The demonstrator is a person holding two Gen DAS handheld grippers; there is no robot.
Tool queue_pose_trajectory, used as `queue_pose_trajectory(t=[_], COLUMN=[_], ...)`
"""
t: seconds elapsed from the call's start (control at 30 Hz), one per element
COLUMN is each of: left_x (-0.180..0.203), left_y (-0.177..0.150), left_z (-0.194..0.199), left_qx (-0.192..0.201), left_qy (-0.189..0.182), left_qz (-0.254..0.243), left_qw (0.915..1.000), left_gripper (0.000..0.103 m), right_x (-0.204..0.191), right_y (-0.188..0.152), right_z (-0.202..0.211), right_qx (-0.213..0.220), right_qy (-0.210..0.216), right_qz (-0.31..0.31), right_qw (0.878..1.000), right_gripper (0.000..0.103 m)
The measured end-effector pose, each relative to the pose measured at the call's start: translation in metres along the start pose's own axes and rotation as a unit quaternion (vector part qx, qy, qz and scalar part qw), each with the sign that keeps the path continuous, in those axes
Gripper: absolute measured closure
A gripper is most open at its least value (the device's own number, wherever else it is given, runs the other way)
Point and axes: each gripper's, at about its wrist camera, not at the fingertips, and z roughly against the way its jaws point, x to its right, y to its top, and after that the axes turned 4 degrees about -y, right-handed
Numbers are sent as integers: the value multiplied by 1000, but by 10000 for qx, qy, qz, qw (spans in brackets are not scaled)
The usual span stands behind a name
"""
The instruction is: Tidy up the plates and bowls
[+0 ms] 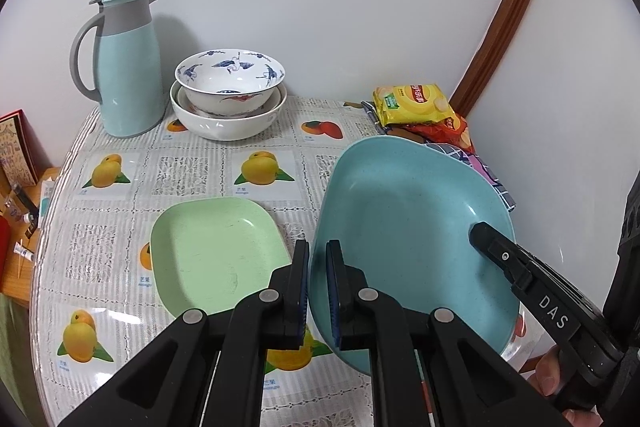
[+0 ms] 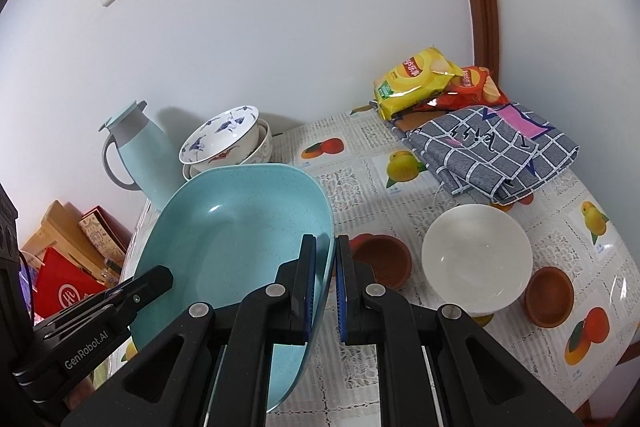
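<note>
A large blue plate [image 1: 408, 227] is held tilted above the table by both grippers. My left gripper [image 1: 318, 291] is shut on its left rim. My right gripper [image 2: 326, 287] is shut on its right rim, where the plate [image 2: 232, 239] fills the left of the right wrist view. A green square plate [image 1: 216, 251] lies flat on the table to the left of the blue plate. Stacked white bowls with blue and red patterns [image 1: 229, 95] stand at the back by the wall. A plain white bowl [image 2: 476, 259] and two small brown bowls [image 2: 380, 259] [image 2: 550, 295] sit on the right.
A light blue thermos jug [image 1: 126, 67] stands at the back left. Snack bags [image 1: 416, 107] and a folded checked cloth [image 2: 492, 151] lie at the back right. The fruit-print tablecloth [image 1: 192, 171] covers a round table; its left edge drops off beside a wooden shelf [image 1: 24, 187].
</note>
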Motion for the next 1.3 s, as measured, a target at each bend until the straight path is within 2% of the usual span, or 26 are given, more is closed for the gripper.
queue_pose_trajectory(t=[1.3], left_x=[-65], left_y=[-7], left_z=[-9], left_qx=[-134], left_qy=[282], left_qz=[457], left_qw=[9985], left_gripper=[94], right_x=[-53], right_y=[-19], right_z=[-43], right_qx=[-374], right_qy=[167], right_qz=[330], right_qw=[9986], right_gripper=[94])
